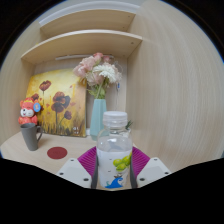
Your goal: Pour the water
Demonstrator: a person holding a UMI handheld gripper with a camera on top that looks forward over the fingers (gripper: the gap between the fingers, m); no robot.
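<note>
On a pale wooden desk (30, 152) set in a corner under two shelves, a small orange figurine (27, 109) perches on a grey mug (31, 136) at the far left, the likely vessel for the pour, with a round red coaster (57, 153) lying flat just to its right, apparently free to take a cup. Behind them a painting of poppies (56, 100) leans against the back wall, and to its right a pale blue vase (98, 116) of pink and white flowers (98, 70) stands upright, kept well back from the working space. Nearest the camera, a clear plastic water bottle (115, 155) with a white cap and a printed label is clamped between the two fingers of the gripper (113, 167), the purple pads (87, 160) pressing its sides at label height, presumably to keep it steady and balanced in the carry. The bottle's long axis runs vertically, cap pointing straight up and seemingly screwed on, so no water can yet leave it; tilting toward the mug on the left would appear to be the step ahead.
</note>
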